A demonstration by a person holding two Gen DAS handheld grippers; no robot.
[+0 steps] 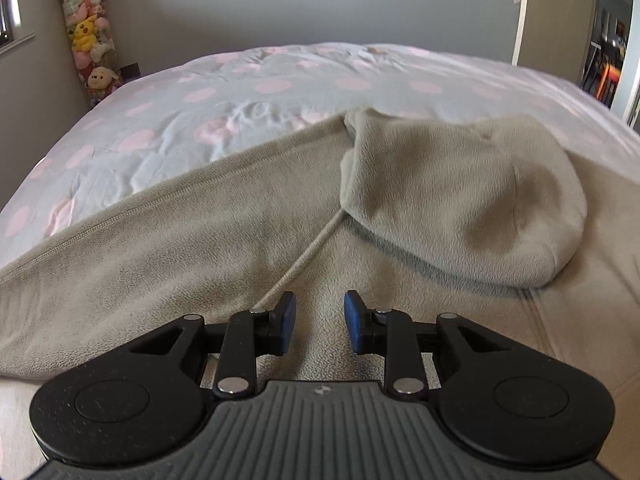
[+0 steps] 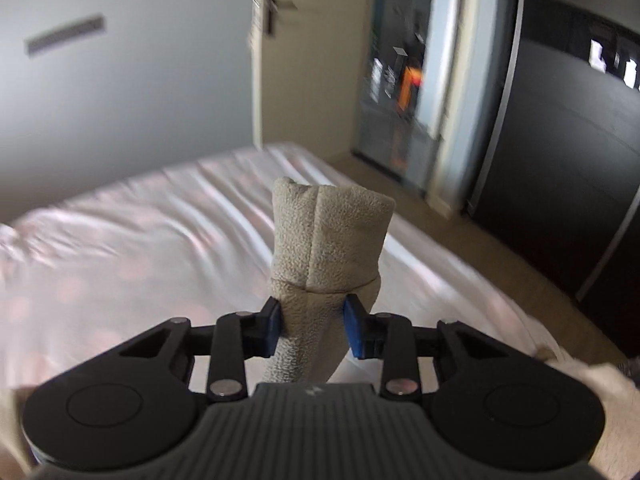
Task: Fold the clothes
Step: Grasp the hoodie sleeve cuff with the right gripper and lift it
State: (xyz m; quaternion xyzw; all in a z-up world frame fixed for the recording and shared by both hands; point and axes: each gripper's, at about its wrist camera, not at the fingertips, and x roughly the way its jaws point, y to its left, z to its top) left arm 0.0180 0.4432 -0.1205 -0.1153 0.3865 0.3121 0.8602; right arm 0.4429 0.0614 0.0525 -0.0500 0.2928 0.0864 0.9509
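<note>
Two grippers were at work over the bed. In the right wrist view the right gripper [image 2: 313, 330] had its blue pads pressed on a bunched sleeve cuff [image 2: 326, 236] of the beige fleece, the jaws narrowed around it and the cuff end sticking up past the fingertips, lifted above the sheet. Below the pads the sleeve dropped behind the gripper body and was lost from sight.

In the left wrist view the left gripper [image 1: 320, 322] stood partly open, a clear gap between its pads and nothing pinched; it hung just over the fleece hoodie [image 1: 200, 264], whose body lay spread flat on the bed [image 1: 240, 92] with the hood [image 1: 464, 196] flopped onto the back. A drawstring [image 1: 308, 248] ran from the hood toward the left pad.

Whether the pads touched the cloth could not be told. The garment's lower part was cut off by the frame, and the right view's surroundings were motion-blurred.
</note>
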